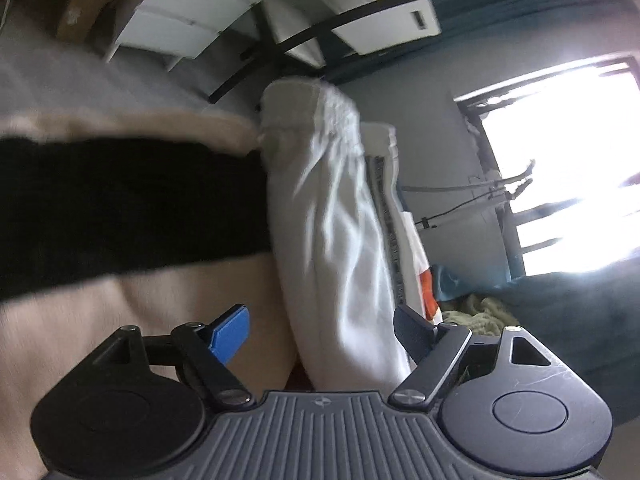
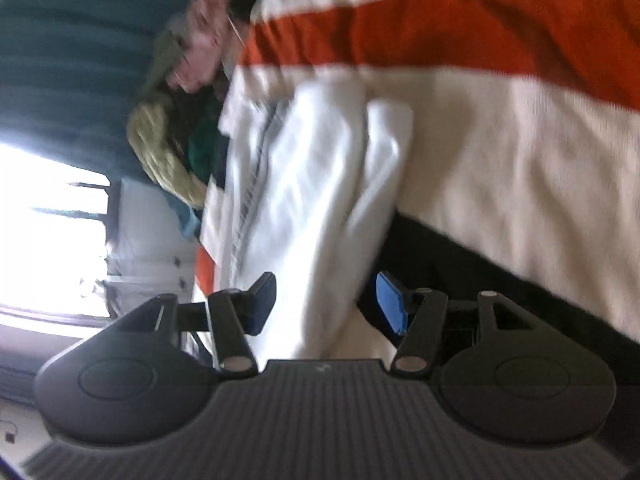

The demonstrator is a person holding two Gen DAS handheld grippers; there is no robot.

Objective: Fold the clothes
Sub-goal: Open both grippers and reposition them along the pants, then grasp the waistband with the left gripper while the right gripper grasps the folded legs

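Observation:
A white garment (image 1: 336,232) lies folded into a long strip on a striped blanket (image 1: 132,300) of cream, black and orange bands. Both views are rolled sideways. My left gripper (image 1: 320,332) is open, its fingers on either side of the near end of the strip, blue pad (image 1: 230,334) on the left. The same white garment (image 2: 308,184) shows in the right wrist view, with a zipper line along one edge. My right gripper (image 2: 326,304) is open, its fingers astride the garment's near end, not closed on it.
A pile of other clothes (image 2: 176,120), green, pink and yellow, lies beyond the garment. A white drawer unit (image 1: 192,12) and a black-framed desk (image 1: 384,20) stand behind. A bright window (image 1: 572,160) and teal curtain (image 2: 80,40) are nearby.

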